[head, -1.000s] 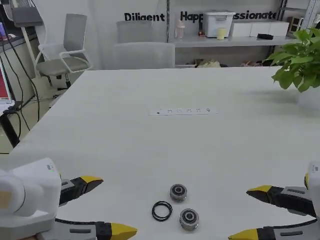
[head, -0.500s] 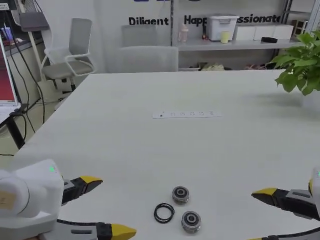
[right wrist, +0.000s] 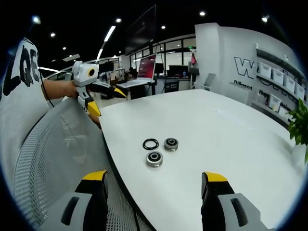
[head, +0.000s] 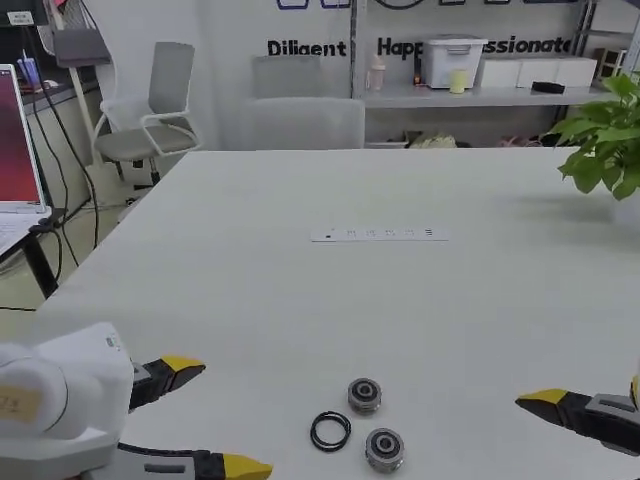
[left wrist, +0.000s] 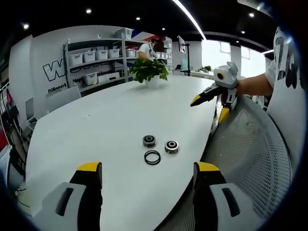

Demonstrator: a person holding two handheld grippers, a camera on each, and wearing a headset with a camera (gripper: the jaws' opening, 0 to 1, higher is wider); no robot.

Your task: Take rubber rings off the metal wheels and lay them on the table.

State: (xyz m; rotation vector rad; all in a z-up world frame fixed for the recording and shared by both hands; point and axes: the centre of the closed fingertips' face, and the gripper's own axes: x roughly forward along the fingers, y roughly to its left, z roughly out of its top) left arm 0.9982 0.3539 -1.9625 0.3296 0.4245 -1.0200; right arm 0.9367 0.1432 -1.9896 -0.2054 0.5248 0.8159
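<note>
Ring (head: 330,431): one, loose, flat on counter (head: 400,300), lower centre of head view, just left of far wheel (head: 364,394) and near wheel (head: 385,448). Whether either wheel carries a ring is too small to tell. Left gripper (head: 225,416): jaws apart, lower left, nearer the ring. Right gripper (right wrist: 154,177): jaws apart, lower right.

A large pale grey table (head: 250,260) carries near its front edge a small round metal wheel (head: 364,394) and, just in front of it, a second wheel (head: 384,448). A thin black rubber ring (head: 330,431) lies flat just left of them. A flat white socket strip (head: 378,234) sits in the middle of the top, and a green leafy plant (head: 605,150) stands at the far right side.
</note>
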